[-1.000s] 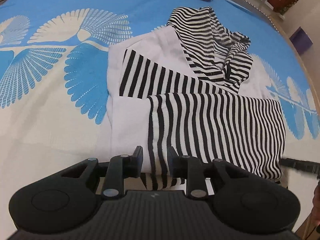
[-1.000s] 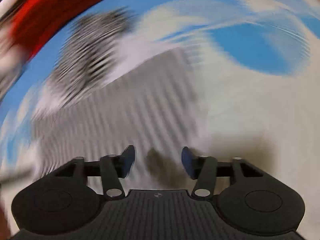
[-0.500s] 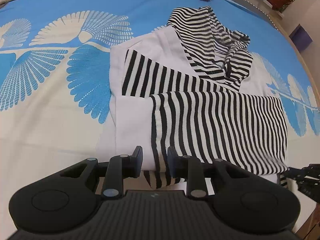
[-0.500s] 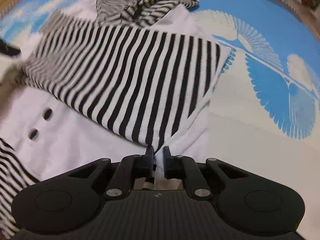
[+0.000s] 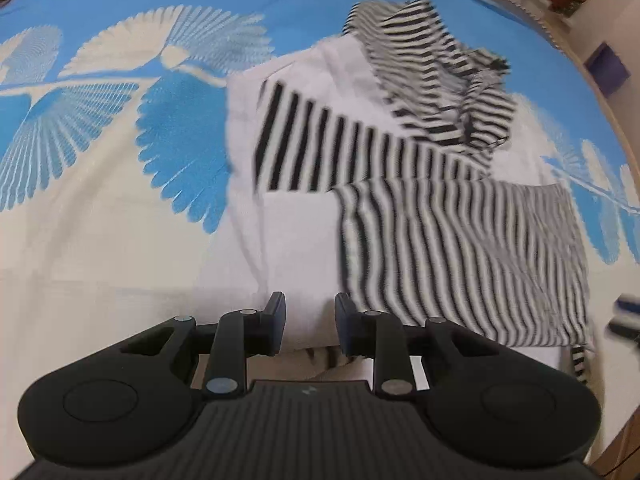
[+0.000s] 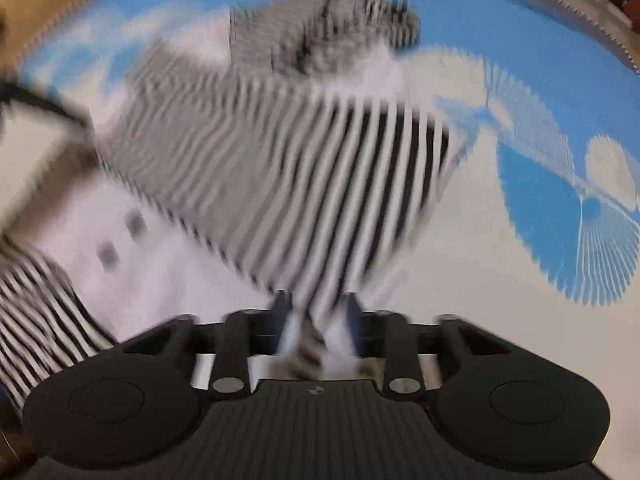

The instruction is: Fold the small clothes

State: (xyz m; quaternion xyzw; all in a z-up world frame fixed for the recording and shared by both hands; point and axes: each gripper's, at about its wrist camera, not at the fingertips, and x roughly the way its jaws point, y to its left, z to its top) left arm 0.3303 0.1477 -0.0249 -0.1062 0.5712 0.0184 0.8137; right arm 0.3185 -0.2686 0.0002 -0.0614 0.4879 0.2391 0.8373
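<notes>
Left wrist: blue, fan-patterned bedspread [image 5: 120, 128] under striped garment [image 5: 440, 232].

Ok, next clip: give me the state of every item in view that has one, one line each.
Striped garment: lying on the bedspread, partly folded, striped sleeve laid across the white body.
Hood: bunched at the far end.
Left gripper: jaws apart over the near hem, not pressing cloth.
Right gripper: jaws opening, a striped corner between them; view blurred.
Bedspread: spread flat.
</notes>
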